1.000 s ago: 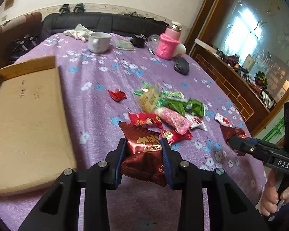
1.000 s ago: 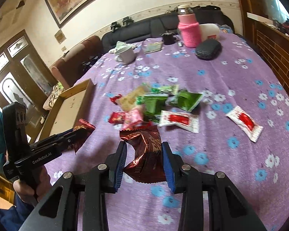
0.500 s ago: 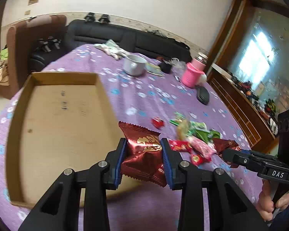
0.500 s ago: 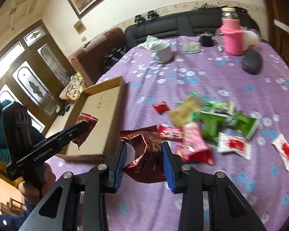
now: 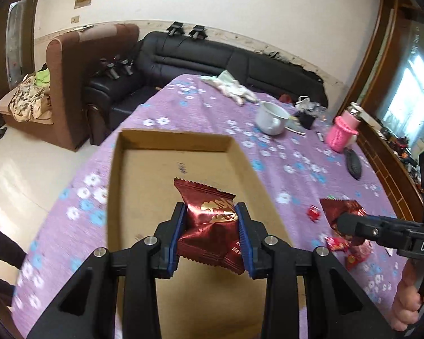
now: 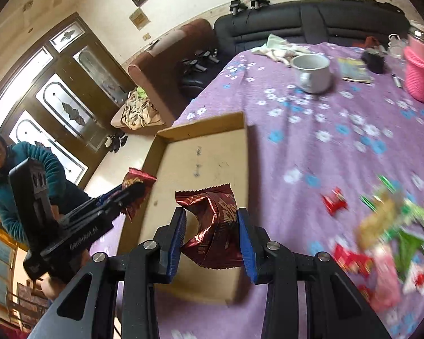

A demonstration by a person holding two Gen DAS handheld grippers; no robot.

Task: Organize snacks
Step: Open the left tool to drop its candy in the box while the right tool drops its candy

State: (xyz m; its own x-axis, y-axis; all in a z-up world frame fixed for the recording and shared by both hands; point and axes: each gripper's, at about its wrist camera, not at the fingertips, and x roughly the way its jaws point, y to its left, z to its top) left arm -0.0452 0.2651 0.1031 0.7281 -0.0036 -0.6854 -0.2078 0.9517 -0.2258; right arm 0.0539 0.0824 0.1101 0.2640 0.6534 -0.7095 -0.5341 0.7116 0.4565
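A dark red foil snack packet (image 5: 212,226) with gold print is clamped between the blue pads of my left gripper (image 5: 211,236), above the shallow cardboard tray (image 5: 144,169). My right gripper (image 6: 212,238) is shut on a second, crumpled red foil packet (image 6: 214,226), held over the tray (image 6: 209,155). From the left wrist view the right gripper (image 5: 344,221) shows at the right with its packet (image 5: 342,212). In the right wrist view the left gripper (image 6: 135,192) and its packet (image 6: 135,182) hover at the tray's left rim. The snack pile (image 6: 387,234) lies blurred on the purple cloth at right.
A white mug (image 5: 270,117), pink bottle (image 5: 342,134), dark case (image 5: 353,163) and white cloth (image 5: 231,87) sit at the table's far end. A small red candy (image 5: 313,213) lies right of the tray. A person in a teal top (image 6: 19,175) stands at left.
Both grippers, each carrying its red packet, have swung left from the snack pile to the cardboard tray. The pile has slid to the right edge of both views.
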